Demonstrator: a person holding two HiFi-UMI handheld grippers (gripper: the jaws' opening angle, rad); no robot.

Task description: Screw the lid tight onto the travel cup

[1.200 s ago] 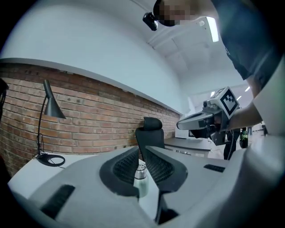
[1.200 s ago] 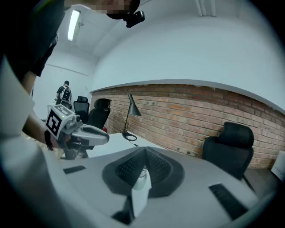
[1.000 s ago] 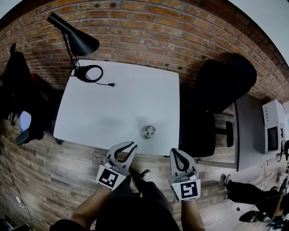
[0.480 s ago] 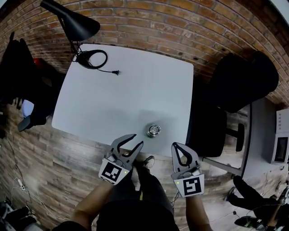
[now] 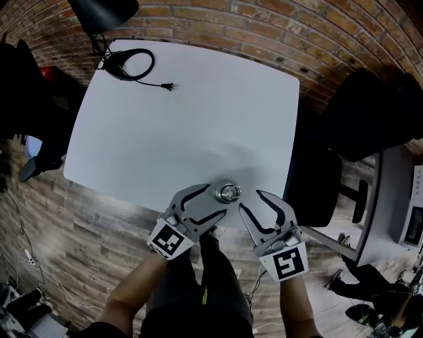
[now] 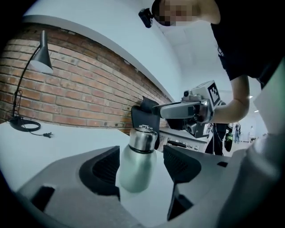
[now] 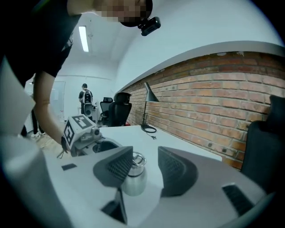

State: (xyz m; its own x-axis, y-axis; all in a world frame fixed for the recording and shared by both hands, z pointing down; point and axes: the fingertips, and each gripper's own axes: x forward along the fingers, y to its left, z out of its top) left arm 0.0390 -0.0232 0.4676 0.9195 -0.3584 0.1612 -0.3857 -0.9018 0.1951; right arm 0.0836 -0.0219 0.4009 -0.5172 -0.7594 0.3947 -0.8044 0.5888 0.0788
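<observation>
Seen from above, a person's forearms (image 5: 132, 290) reach forward over a wooden floor (image 5: 86, 237), each hand holding a grey two-jaw claw with a black-and-white marker cube (image 5: 166, 241) at its back.

The left claw (image 5: 217, 198) and the right claw (image 5: 249, 199) point inward toward each other at the near edge of a pale grey surface (image 5: 178, 125). Both have just been opening, and their jaws stand well apart. Neither has hold of anything.

The travel cup (image 5: 229, 193) stands upright on the surface, close to its near edge, just beyond the tips of both claws. In the left gripper view its pale body sits in the gap between the left claw's ribbed pads, with clear space on the right side; whether the left pad touches it cannot be told. Its shiny metal lid (image 6: 142, 137), topped by a small loop, sits on the cup. In the right gripper view the cup shows in the gap, partly behind the left-hand jaw and beyond the pads.

At the far left corner of the surface lies a coiled black cable (image 5: 129, 63) with its plug (image 5: 166, 86) trailing loose, beside a black lamp (image 5: 99, 12). A black chair (image 5: 370, 112) stands to the right. A brick wall (image 5: 277, 20) runs behind.
</observation>
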